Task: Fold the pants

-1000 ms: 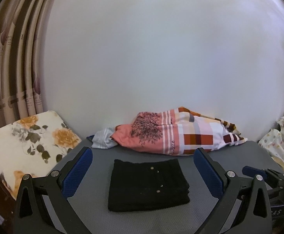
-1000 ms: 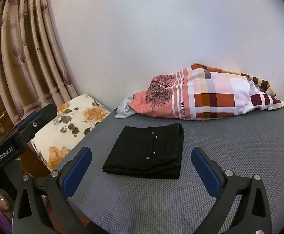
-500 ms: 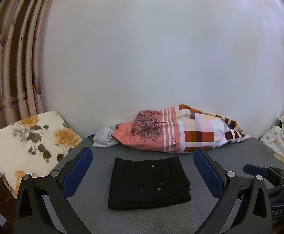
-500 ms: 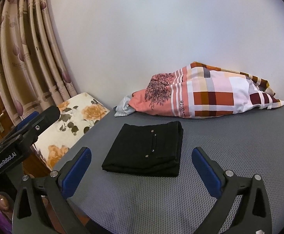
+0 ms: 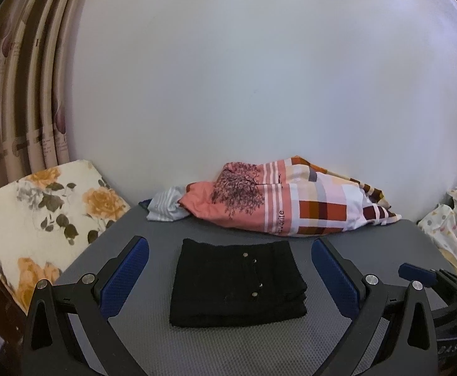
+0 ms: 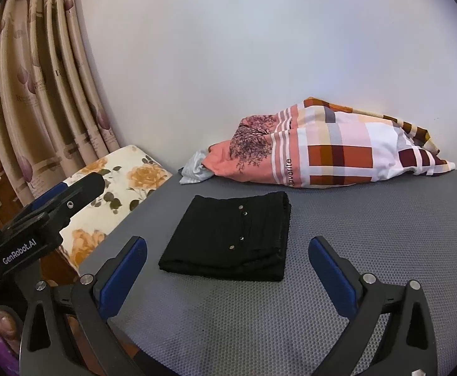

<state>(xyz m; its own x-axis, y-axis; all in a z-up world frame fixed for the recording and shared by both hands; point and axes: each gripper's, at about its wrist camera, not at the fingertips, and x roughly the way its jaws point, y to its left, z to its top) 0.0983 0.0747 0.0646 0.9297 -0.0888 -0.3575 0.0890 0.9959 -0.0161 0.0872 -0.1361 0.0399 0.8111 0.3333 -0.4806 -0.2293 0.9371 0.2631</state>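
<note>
Black pants (image 5: 236, 283) lie folded into a neat rectangle on the grey mesh surface (image 5: 291, 347), small metal buttons showing on top. My left gripper (image 5: 228, 250) is open, held back from the pants with blue pads wide apart and nothing between them. In the right wrist view the same folded pants (image 6: 231, 239) rest ahead of my right gripper (image 6: 227, 250), which is also open and empty. The left gripper's body (image 6: 40, 219) shows at the left edge of that view.
A patterned pink and orange pillow (image 5: 291, 202) lies against the white wall behind the pants. A floral cushion (image 5: 37, 216) sits at the left beside curtains (image 6: 40, 94). Pale spotted fabric (image 5: 451, 222) is heaped at the right edge.
Both grippers have drawn back and risen slightly; the pants lie unmoved and both grippers stay open.
</note>
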